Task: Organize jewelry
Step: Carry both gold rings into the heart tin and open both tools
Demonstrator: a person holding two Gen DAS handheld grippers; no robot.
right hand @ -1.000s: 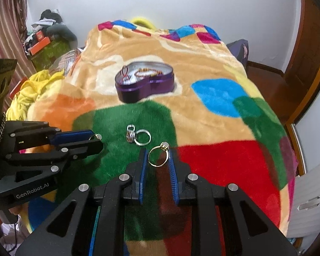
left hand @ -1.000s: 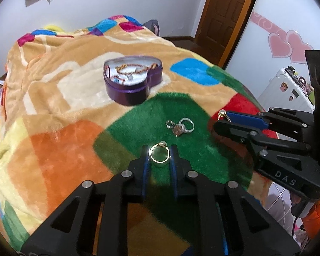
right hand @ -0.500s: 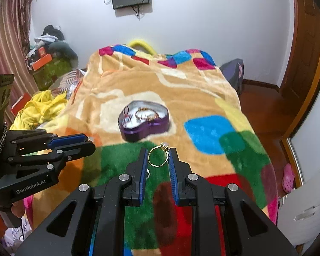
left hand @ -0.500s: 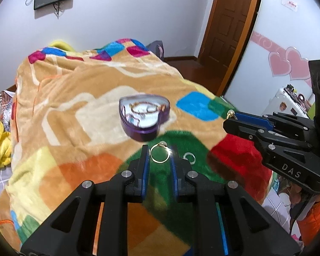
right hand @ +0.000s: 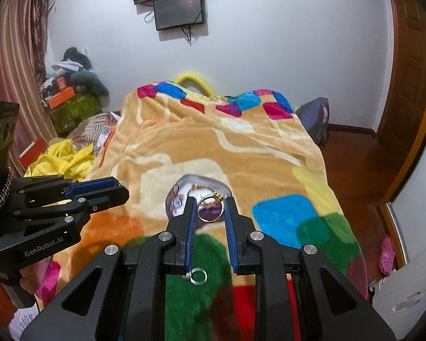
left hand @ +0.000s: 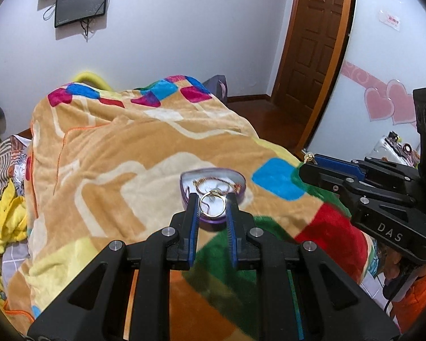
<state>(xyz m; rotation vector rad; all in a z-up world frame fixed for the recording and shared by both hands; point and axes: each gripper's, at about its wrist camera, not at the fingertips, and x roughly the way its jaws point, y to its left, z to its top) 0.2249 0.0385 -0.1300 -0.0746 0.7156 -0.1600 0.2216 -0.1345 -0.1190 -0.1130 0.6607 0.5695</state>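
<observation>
Gold ring [left hand: 212, 205] clamped in left jaws, another ring [right hand: 211, 207] in right jaws, "GenRobot.AI", "DAS"

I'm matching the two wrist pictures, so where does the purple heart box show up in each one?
Left wrist: heart box at centre, behind the left gripper and its gold ring.
Right wrist: heart box at centre, behind the right gripper.
Shared landmark: the blue patch, to the box's right in both.

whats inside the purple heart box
The purple heart box is open; a beaded bracelet lies on its pale lining. Both claws and their gold rings cover part of the inside, so anything else there is hidden.
</observation>
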